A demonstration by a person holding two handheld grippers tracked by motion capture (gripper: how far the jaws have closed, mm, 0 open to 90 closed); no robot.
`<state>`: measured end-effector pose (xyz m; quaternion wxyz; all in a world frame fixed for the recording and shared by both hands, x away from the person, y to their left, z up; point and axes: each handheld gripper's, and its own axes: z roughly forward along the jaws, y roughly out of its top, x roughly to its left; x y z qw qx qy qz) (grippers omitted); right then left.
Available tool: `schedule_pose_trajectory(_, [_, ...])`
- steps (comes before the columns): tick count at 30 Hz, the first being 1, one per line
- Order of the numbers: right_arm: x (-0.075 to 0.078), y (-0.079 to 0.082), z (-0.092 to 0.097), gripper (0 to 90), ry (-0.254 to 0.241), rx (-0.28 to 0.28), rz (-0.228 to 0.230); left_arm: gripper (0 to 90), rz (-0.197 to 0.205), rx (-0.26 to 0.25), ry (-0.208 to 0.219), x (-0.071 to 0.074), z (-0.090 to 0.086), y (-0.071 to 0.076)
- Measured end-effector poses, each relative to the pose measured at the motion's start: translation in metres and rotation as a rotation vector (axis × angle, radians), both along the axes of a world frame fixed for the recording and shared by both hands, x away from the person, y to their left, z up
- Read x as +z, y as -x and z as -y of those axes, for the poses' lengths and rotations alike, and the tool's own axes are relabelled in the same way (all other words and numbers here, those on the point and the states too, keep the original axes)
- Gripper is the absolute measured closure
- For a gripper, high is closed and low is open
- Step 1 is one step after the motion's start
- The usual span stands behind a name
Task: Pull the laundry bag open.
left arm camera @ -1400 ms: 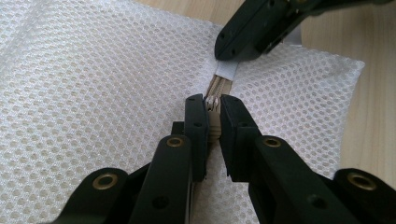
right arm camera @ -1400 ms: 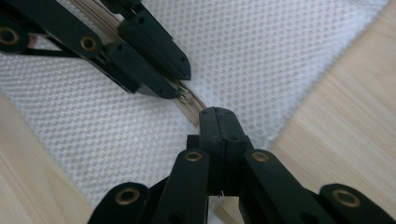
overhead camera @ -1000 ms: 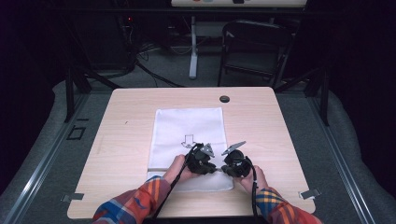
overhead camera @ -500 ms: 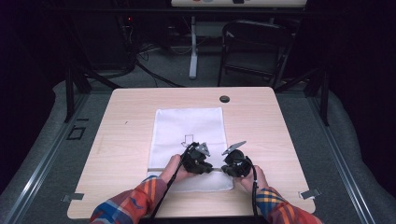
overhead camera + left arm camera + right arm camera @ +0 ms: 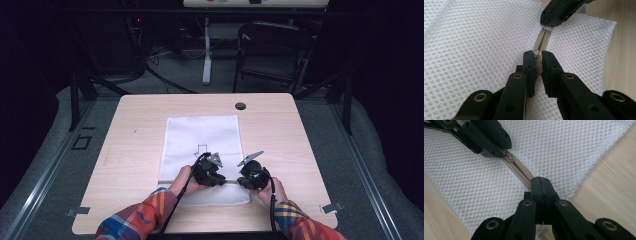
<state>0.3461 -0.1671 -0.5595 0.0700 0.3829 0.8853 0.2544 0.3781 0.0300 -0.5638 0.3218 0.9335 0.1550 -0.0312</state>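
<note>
A white mesh bag with a beige zipper lies flat on the wooden table. My left gripper is shut on the zipper slider, pinching it between both pads. The right gripper is shut on the end of the zipper tape near the bag's corner. In the high view the left gripper and the right gripper point at each other over the bag's near end, a short stretch of closed zipper between them.
A black round grommet sits in the table's far edge. A dark folding chair and cables stand on the floor beyond. Bare wood lies to the left and right of the bag. A small arrow outline marks the bag.
The left gripper has edged slightly to the left with the slider. The right gripper has held still.
</note>
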Motion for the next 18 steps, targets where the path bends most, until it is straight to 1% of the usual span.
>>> schedule_pose_trajectory(3, [0.0008,-0.0001,0.0014,90.0,0.015,0.007,-0.004,81.9,0.011,0.001,-0.008,0.0004,0.0016,0.001])
schedule_pose_trajectory(5, [0.0003,-0.0001,0.002,90.0,-0.002,0.003,-0.01,81.9,0.008,0.002,-0.006,0.0003,0.0013,0.0009])
schedule_pose_trajectory(6, [0.0003,-0.0001,0.002,90.0,-0.001,0.003,-0.009,81.9,0.011,0.002,-0.012,0.0008,0.0012,0.001])
schedule_pose_trajectory(7, [0.0,-0.0001,0.002,90.0,-0.003,0.005,-0.006,81.9,0.007,0.0,-0.005,0.0005,0.0013,0.0009])
schedule_pose_trajectory(9, [0.0003,-0.0001,0.0021,90.0,-0.002,0.002,-0.009,81.9,0.008,-0.001,-0.006,0.0006,0.0013,0.0011])
schedule_pose_trajectory(10, [0.0002,0.0,0.0023,90.0,-0.004,0.0,-0.01,81.9,0.013,0.0,-0.017,0.0013,0.0011,0.0012])
schedule_pose_trajectory(11, [0.0002,0.0,0.0022,90.0,-0.004,0.0,-0.009,81.9,0.007,-0.002,-0.006,0.0006,0.001,0.0008])
schedule_pose_trajectory(12, [0.0002,0.0001,0.002,90.0,-0.003,0.001,-0.008,82.0,0.013,-0.002,-0.014,0.001,0.0005,0.0008])
schedule_pose_trajectory(13, [0.0003,0.0002,0.002,90.0,-0.001,0.001,-0.008,82.0,0.006,0.0,-0.008,0.0013,-0.0005,0.0003])
schedule_pose_trajectory(16, [0.0002,0.0003,0.0021,90.0,-0.002,0.0,-0.007,81.9,0.002,0.002,-0.009,0.0015,-0.0016,0.0002])
schedule_pose_trajectory(18, [0.0,0.0002,0.0022,90.0,-0.004,0.002,-0.005,82.0,-0.006,-0.004,0.001,0.0012,-0.0017,0.0001])
